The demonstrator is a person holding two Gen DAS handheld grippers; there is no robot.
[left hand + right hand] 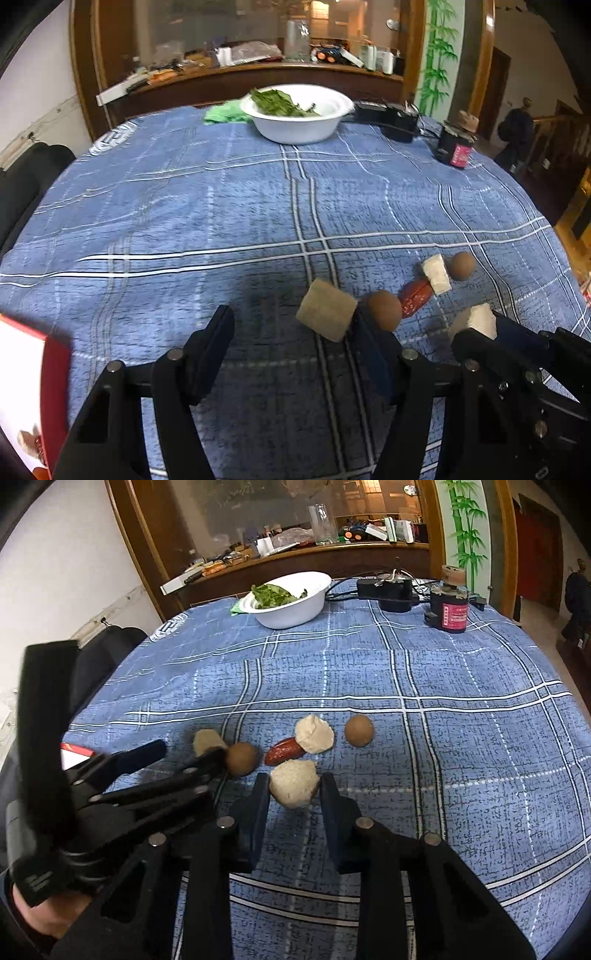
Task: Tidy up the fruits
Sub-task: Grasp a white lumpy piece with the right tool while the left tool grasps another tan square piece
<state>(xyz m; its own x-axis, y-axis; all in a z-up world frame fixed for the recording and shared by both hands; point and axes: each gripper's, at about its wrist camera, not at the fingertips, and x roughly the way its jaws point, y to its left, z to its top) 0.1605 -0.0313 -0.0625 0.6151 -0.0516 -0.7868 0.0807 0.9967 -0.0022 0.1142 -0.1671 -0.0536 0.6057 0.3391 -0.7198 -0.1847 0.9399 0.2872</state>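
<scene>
1. Fruits sit clustered on the blue plaid worktop (424,664): two round brown fruits (359,730), a wrinkled red date (283,751), pale rough chunks (314,734).
2. Right gripper (293,786) angled down, jaws pinching a crumbly pale chunk (293,782).
3. Left gripper (291,325) angled down, jaws spread around a tan block (325,309), not pressing it.
4. White bowl (295,605) of leaves stands far back.

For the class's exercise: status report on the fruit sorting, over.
Right gripper shut on pale chunk. Left gripper open at tan chunk. Brown fruit close beside.
</scene>
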